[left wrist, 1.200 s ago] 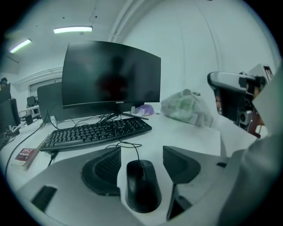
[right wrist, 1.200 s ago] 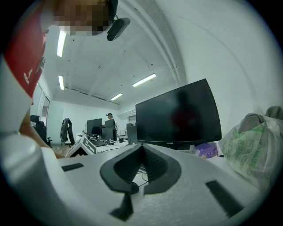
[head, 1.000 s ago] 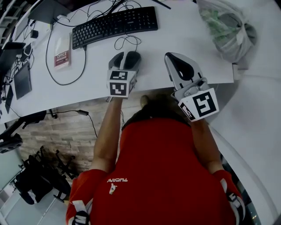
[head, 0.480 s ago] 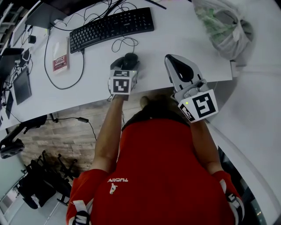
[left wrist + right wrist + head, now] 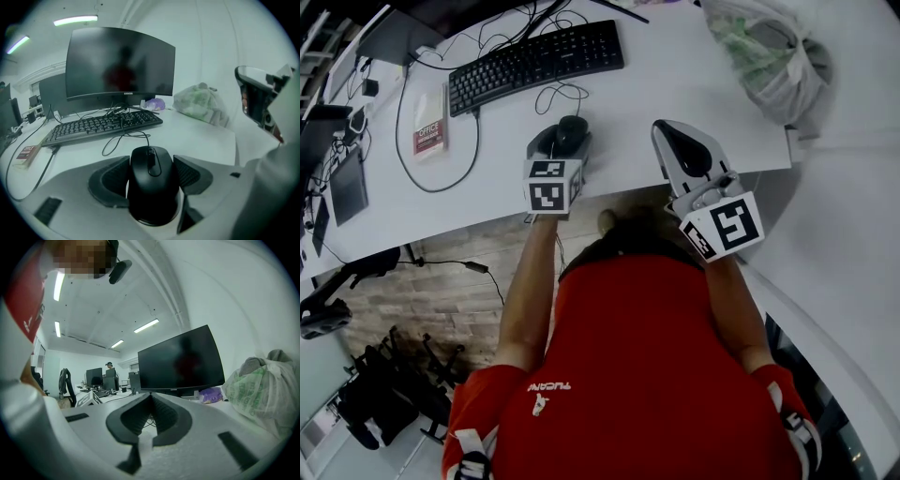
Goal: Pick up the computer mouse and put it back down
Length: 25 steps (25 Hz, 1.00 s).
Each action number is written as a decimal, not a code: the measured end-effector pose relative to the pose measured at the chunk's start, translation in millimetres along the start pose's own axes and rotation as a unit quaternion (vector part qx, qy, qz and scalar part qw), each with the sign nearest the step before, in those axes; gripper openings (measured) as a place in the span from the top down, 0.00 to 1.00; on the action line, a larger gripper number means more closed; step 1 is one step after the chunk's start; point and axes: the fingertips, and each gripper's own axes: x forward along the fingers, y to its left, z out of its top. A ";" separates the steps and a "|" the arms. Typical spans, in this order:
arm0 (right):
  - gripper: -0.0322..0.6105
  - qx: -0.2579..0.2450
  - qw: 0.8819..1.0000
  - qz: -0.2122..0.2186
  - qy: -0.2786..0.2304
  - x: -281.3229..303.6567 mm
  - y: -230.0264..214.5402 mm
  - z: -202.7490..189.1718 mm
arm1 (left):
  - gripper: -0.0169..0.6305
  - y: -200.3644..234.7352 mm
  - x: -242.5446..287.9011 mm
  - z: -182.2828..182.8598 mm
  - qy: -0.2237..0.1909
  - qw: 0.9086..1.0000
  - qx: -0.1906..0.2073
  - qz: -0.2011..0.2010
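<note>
The white surface spreads ahead of both sets of fingers. A dark curved monitor stands at its far side, straight ahead of the left fingers. Ahead of the right fingers and off to their right sits a translucent plastic bag, gathered at the top and bulging with pale green contents that cannot be told apart through the plastic. A black keyboard lies ahead of the left fingers, between them and the monitor.

The right gripper is held up near the surface's near edge. Its fingers are pressed together with nothing between them.

The left gripper has its fingers clamped on the black computer mouse, one dark ribbed pad against each side and the scroll wheel facing up. The views do not show whether the mouse touches the surface.

A red and white pack marked OFFICE lies well to the left of the left fingers. The mouse's thin cable loops on the surface just ahead of the left fingers, toward the keyboard. A small purple object sits far ahead, beside the monitor's foot.
</note>
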 end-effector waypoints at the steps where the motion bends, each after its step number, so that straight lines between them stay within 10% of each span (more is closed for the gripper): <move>1: 0.95 0.000 1.000 0.000 -0.001 -1.4 0.4 0.7 | 0.54 -1.6 -7.8 6.4 -0.011 1.000 -0.003 -0.003; 25: 0.95 -0.012 0.997 0.031 -0.071 -29.0 30.5 66.1 | 0.54 -11.5 -220.4 146.0 -0.282 0.959 -0.034 -0.005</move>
